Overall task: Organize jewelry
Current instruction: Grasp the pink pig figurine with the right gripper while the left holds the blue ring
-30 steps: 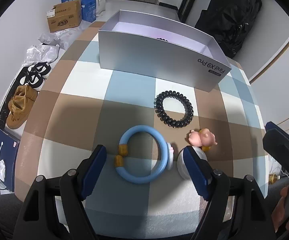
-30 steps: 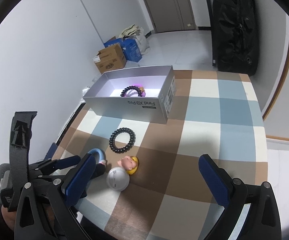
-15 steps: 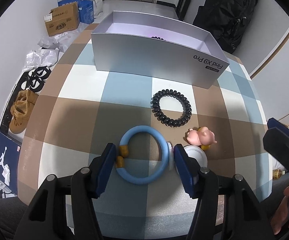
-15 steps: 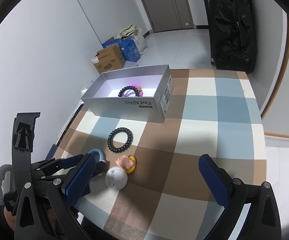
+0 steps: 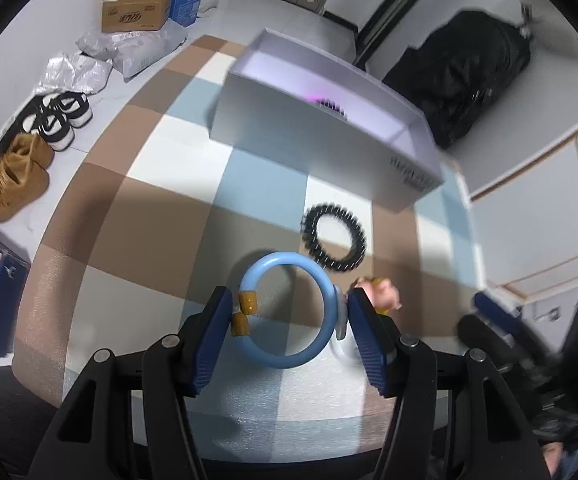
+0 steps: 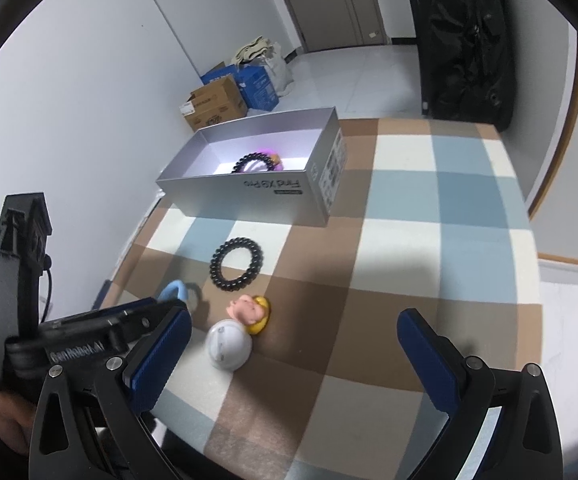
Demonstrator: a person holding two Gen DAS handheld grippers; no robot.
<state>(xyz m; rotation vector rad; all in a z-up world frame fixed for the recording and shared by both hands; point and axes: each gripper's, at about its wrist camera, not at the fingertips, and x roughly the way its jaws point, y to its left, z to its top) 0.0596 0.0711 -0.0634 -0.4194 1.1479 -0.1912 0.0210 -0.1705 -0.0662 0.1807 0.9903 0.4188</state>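
Observation:
My left gripper [image 5: 289,308] is shut on a light blue bangle [image 5: 287,310] with two amber beads, held a little above the checked table [image 5: 137,224]. The bangle's edge also shows in the right wrist view [image 6: 175,292]. A black spiral bracelet [image 5: 335,242] [image 6: 236,264] lies beyond it. A silver box [image 5: 321,136] [image 6: 257,172] stands at the back with a dark bead bracelet [image 6: 255,162] and something purple inside. My right gripper [image 6: 293,344] is open and empty above the table's near part.
A pink and yellow pig figure [image 6: 251,312] [image 5: 383,294] and a white round case [image 6: 227,344] sit just right of the bangle. Shoes [image 5: 55,118], cardboard boxes [image 5: 137,12] and bags lie on the floor to the left. A black bag [image 6: 465,36] stands behind.
My left gripper closed its fingers onto the blue bangle and lifted it, tilting the view. The right gripper stayed open and shifted slightly.

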